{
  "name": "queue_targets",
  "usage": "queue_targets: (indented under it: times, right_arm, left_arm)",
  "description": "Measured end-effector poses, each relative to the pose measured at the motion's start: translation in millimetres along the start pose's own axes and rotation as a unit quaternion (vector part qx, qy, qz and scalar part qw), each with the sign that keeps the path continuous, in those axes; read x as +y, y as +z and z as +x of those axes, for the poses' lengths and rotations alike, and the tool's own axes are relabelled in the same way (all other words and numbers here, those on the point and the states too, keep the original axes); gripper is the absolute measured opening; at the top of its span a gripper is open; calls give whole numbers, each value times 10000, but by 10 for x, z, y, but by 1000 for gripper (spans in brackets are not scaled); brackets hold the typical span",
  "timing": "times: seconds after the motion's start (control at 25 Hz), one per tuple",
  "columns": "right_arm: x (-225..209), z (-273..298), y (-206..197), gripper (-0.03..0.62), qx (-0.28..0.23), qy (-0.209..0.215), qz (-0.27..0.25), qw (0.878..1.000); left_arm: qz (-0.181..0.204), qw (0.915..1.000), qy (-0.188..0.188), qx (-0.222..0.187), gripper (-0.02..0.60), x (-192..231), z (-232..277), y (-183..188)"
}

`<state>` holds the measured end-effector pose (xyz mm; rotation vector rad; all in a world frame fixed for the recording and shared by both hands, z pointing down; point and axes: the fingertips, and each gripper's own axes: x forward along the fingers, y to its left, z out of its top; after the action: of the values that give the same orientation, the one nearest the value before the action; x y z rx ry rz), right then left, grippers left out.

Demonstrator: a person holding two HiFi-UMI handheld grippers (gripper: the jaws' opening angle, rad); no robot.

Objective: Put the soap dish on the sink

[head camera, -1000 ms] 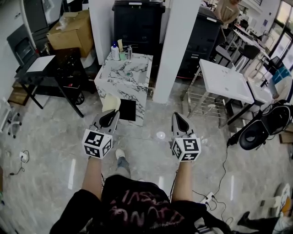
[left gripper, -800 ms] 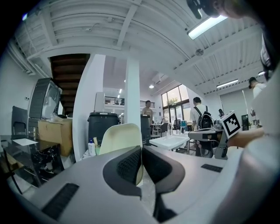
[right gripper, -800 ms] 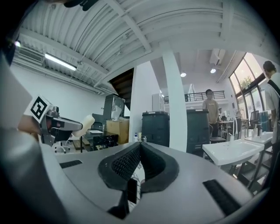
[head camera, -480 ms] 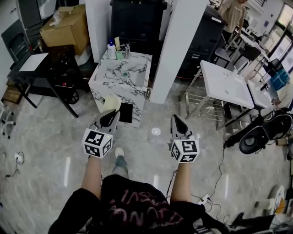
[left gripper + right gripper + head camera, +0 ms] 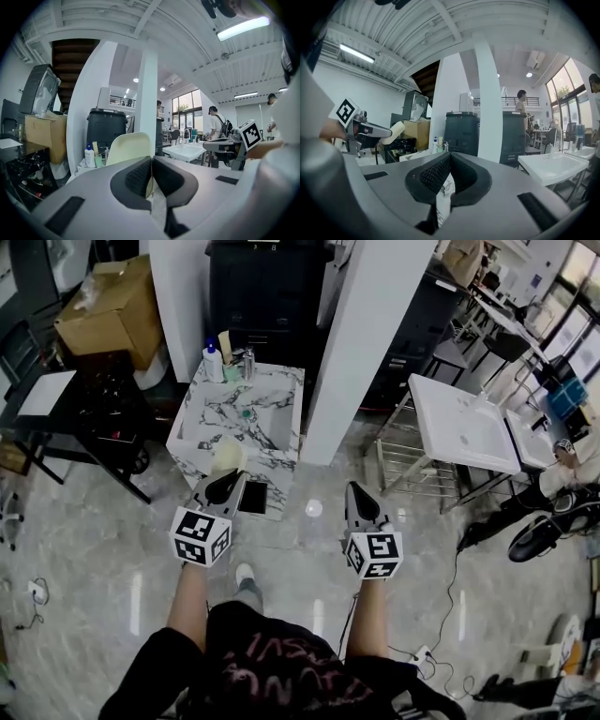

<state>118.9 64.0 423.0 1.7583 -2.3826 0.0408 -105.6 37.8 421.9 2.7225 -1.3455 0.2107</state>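
Observation:
A cream soap dish (image 5: pixel 228 457) sticks out past the tips of my left gripper (image 5: pixel 225 486), which is shut on its lower edge. In the left gripper view the soap dish (image 5: pixel 129 147) stands upright above the left gripper (image 5: pixel 152 161). The white marble sink (image 5: pixel 211 423) is just ahead of the dish, which overlaps its near edge in the head view. My right gripper (image 5: pixel 358 495) is shut with nothing held, over the floor to the sink's right. From the right gripper (image 5: pixel 449 161) the soap dish (image 5: pixel 396 129) shows at the left.
A pump bottle (image 5: pixel 213 362), a cup and a faucet (image 5: pixel 248 360) stand at the sink's back edge. A white pillar (image 5: pixel 352 343) rises right of the sink, a black cart (image 5: pixel 103 395) is left of it. A white basin table (image 5: pixel 459 423) stands at the right.
The sink has come closer and now lies right in front of the left gripper. Both grippers keep their pose, the left still shut on the dish.

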Motion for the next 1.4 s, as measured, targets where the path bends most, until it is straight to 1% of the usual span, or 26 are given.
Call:
queue_targets:
  times: [0.2, 0.4, 0.52, 0.64, 0.8, 0.96, 1.12, 1.4]
  right_arm:
    - [-60, 636, 91, 12, -1, -110, 114, 9999]
    - [70, 1199, 173, 12, 51, -121, 28, 9999]
    - [166, 1420, 215, 12, 47, -129, -18, 9999]
    - [216, 1520, 237, 12, 89, -218, -106, 9997]
    - [199, 1542, 273, 14, 80, -412, -68, 9991]
    - [232, 1598, 326, 12, 102, -457, -172, 9988]
    - [241, 1662, 344, 12, 111, -480, -229, 9985]
    - [219, 1933, 432, 12, -50, -392, -285, 9988]
  left_arm:
    - [72, 9997, -212, 136, 26, 403, 455, 31]
    - [156, 9989, -389, 203, 26, 791, 745, 76]
    - [178, 9980, -548, 260, 26, 949, 858, 49]
    - [163, 9971, -700, 265, 26, 1034, 932, 35]
    - [171, 9955, -891, 261, 26, 1064, 966, 21]
    - [117, 9957, -898, 190, 26, 1151, 982, 54]
    - [186, 9953, -932, 178, 26, 1198, 1024, 77]
    - [235, 9961, -835, 164, 26, 1364, 1135, 84]
